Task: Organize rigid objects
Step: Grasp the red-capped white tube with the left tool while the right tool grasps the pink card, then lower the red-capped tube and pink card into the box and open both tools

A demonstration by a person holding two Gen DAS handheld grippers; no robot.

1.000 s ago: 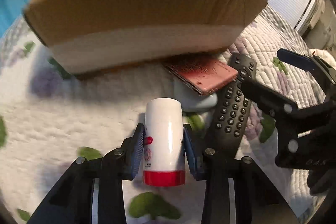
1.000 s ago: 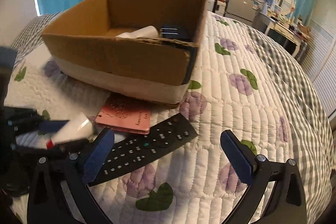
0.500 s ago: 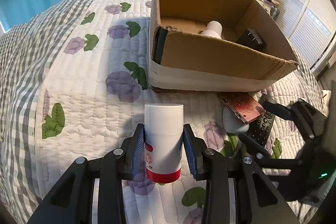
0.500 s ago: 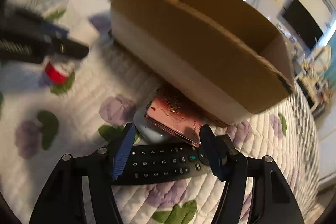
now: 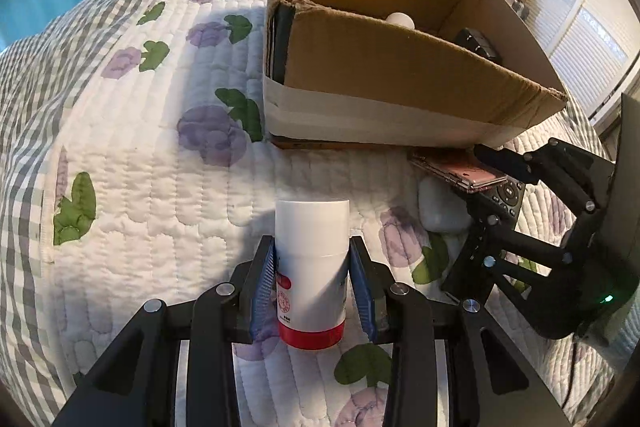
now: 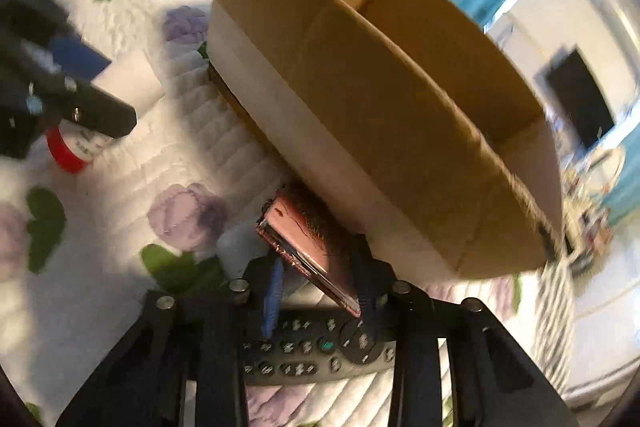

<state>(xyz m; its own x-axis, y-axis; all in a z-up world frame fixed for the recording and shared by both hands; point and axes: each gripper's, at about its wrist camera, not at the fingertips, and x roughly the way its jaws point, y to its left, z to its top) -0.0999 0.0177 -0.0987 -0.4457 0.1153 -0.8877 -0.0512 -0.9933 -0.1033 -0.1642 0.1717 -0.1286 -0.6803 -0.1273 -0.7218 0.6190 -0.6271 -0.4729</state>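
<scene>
Beside the box's (image 5: 400,75) corner, left hand-held gripper (image 5: 312,291) clamps bottle (image 5: 310,267).
</scene>
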